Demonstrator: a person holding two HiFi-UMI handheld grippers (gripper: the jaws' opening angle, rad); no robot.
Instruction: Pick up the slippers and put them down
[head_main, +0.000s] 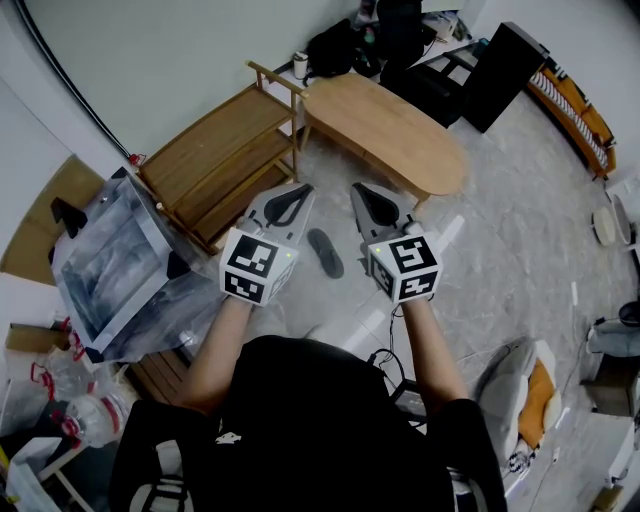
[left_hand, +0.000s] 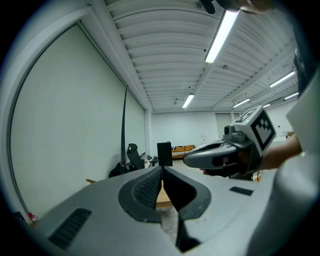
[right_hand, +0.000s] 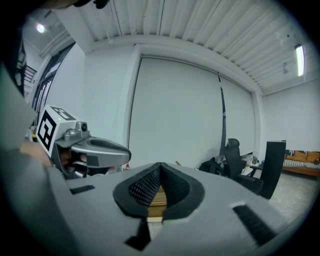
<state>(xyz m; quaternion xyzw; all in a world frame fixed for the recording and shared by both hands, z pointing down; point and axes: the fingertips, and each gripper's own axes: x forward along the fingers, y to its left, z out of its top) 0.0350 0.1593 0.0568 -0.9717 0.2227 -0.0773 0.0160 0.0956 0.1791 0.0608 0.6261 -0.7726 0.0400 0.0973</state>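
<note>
2 grippers are held side by side at waist height, both pointing forward and nearly level. The left gripper (head_main: 292, 197) has its jaws fully together: in its own view the ribbed pads (left_hand: 149, 189) meet at the tip, with only a sliver of floor and wood showing behind the gap lower down. The right gripper (head_main: 366, 196) is closed the same way, its pads (right_hand: 146, 186) touching at the tip and gripping nothing. Each gripper shows in the other's view, just beside it and apart from it.

1 dark slipper (head_main: 325, 252) lies flat on the pale floor (head_main: 500, 230), in the head view between the 2 grippers and well below them, touched by neither. It sits near the end of an oval wooden table (head_main: 385, 130) and beside a slatted wooden rack (head_main: 225, 160).

At the left, a box (head_main: 110, 265) is wrapped in clear plastic; what it holds cannot be made out.
</note>
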